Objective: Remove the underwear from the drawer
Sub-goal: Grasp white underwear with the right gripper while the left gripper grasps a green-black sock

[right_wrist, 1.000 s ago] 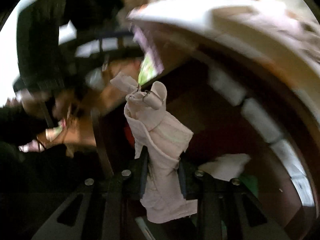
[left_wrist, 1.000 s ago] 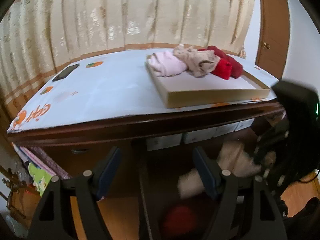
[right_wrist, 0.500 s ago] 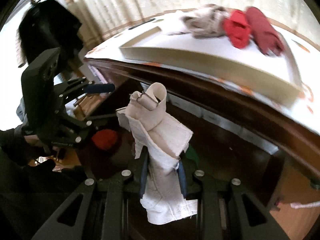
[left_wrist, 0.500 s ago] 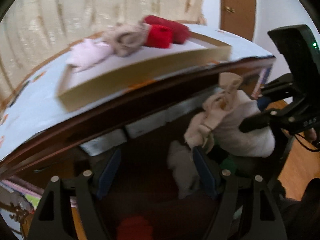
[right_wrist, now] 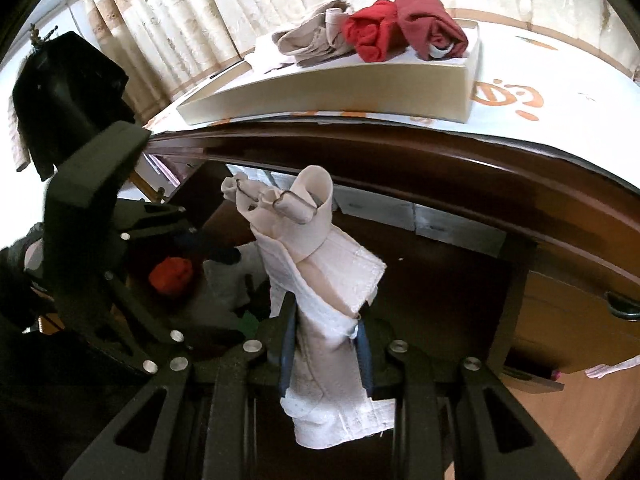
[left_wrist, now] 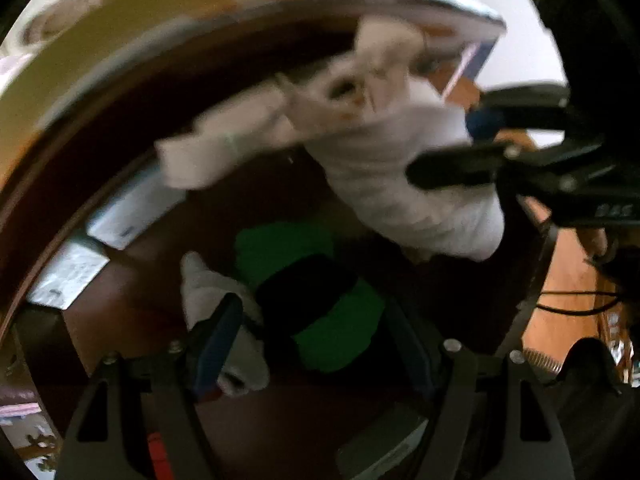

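The open wooden drawer (left_wrist: 132,300) lies under my left gripper (left_wrist: 316,320), which points steeply down into it. Its jaws stand open above a green piece of underwear with a black band (left_wrist: 340,332). A pale grey piece (left_wrist: 212,288) lies against its left finger. My right gripper (right_wrist: 326,332) is shut on a cream and white undergarment (right_wrist: 320,264) that stands up between its pads, above the drawer and below the table edge. The same garment (left_wrist: 400,168) shows blurred in the left wrist view. A red rolled piece (right_wrist: 171,276) sits in the drawer.
On the tabletop a shallow cardboard tray (right_wrist: 320,92) holds a beige piece (right_wrist: 316,36), a red roll (right_wrist: 372,36) and a dark red roll (right_wrist: 432,24). The dark table rim (right_wrist: 440,152) overhangs the drawer. Curtains hang behind. A black garment (right_wrist: 68,92) hangs at the left.
The left gripper has tipped down from facing the tabletop and come over the green piece in the drawer. The right gripper has swung with the cream garment to face the table. Both jaws stand as before.
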Tool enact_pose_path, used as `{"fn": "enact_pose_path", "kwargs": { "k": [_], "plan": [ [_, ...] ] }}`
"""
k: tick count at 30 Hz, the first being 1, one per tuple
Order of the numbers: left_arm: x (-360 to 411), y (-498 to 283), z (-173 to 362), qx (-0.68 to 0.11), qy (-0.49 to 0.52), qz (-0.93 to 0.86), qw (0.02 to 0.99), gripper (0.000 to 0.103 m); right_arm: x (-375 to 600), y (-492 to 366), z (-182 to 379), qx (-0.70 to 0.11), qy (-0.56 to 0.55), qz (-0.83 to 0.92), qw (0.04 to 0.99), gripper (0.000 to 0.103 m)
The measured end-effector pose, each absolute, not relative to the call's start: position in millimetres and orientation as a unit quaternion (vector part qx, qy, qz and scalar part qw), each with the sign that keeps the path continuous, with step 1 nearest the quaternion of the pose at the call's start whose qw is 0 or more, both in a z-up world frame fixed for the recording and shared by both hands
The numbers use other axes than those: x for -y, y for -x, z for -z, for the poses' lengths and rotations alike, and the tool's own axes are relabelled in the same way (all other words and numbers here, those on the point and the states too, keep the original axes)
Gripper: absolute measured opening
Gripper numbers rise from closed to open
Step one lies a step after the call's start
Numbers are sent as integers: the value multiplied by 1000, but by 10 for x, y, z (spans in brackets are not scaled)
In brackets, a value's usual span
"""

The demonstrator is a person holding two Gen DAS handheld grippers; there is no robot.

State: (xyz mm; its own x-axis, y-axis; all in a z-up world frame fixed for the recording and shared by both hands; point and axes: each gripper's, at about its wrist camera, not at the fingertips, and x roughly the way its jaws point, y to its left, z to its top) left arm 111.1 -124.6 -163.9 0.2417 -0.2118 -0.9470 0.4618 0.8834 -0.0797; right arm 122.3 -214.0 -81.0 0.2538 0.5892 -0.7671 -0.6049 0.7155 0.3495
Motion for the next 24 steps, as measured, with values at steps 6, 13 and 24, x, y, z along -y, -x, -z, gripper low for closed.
{"fn": "enact_pose_path", "kwargs": {
  "k": [6,13,24],
  "plan": [
    [1408,-1258,1866,-618,-122,202,750,75,2291,-1233,890,-476,-21,-377,794,28],
    [1477,-1360,2129,-662,-113,200,714,75,2391,-1254,982,-475,-44,-377,794,28],
    [1558,-1224,2087,-639,-119,217,729,26,2453,-1182,1008,-464,-67,-372,801,28]
  ]
}}
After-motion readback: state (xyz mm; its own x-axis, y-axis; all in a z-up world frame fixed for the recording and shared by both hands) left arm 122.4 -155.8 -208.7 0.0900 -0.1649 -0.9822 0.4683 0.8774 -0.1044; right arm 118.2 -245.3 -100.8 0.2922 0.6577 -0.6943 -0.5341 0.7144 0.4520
